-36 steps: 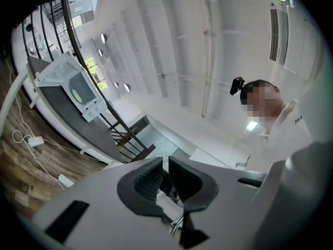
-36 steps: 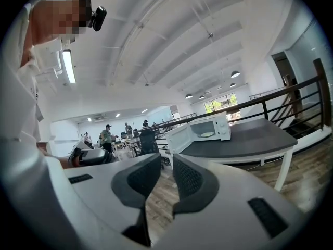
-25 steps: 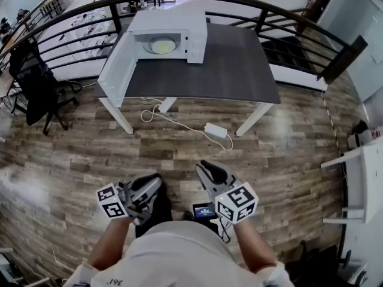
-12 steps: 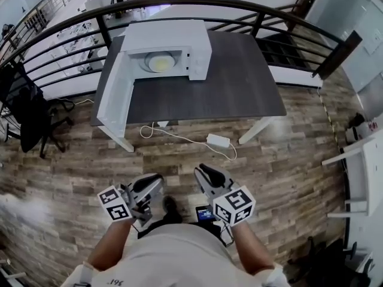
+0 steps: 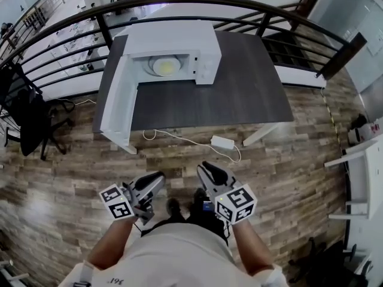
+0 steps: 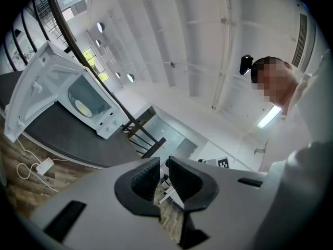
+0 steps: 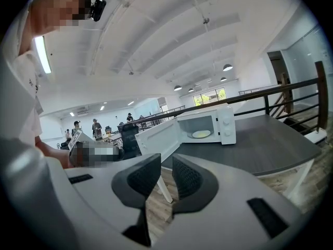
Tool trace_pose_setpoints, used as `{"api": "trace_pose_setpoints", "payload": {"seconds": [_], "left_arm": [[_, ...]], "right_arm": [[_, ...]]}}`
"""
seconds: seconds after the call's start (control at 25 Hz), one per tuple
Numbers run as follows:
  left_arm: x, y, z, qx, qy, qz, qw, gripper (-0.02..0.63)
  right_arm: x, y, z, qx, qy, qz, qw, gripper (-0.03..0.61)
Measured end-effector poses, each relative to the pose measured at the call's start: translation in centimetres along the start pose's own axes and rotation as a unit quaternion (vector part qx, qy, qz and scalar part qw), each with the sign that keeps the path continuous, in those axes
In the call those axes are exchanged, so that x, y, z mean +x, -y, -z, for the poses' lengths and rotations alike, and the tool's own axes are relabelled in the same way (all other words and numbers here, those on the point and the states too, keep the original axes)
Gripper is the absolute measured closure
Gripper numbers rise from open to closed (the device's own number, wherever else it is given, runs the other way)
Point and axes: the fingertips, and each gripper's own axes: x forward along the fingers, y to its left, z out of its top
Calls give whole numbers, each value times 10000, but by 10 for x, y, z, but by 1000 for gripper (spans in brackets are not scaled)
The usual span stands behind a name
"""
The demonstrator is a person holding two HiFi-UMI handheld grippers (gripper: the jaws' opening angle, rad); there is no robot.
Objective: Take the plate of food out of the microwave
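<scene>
The plate of food sits inside the white microwave, on the floor of its cavity. The microwave's door hangs wide open to the left, reaching past the front edge of the dark tabletop. Both grippers are well apart from the tabletop, low and close to the person's body over the wooden floor. The left hand-held gripper has its jaws drawn together to a slit, with nothing between the pads. The right hand-held gripper is likewise closed to a narrow slit and empty. A white power adapter with its cable lies on the floor just in front of the tabletop. A black railing curves behind it.
</scene>
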Motion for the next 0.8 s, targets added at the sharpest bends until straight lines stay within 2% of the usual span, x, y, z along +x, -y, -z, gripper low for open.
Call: {"api": "trace_pose_setpoints", "payload": {"seconds": [0.16, 0.36, 0.8], "left_arm": [[14, -21, -9, -32, 64, -185, 9998, 574], [45, -53, -32, -130, 381, -403, 9984, 574], [132, -115, -82, -46, 837, -918, 9922, 574]], "right_arm": [[22, 22, -8, -181, -77, -104, 9998, 528], [60, 61, -19, -287, -229, -469, 9982, 528], [123, 154, -68, -573, -414, -1065, 9918, 528]]}}
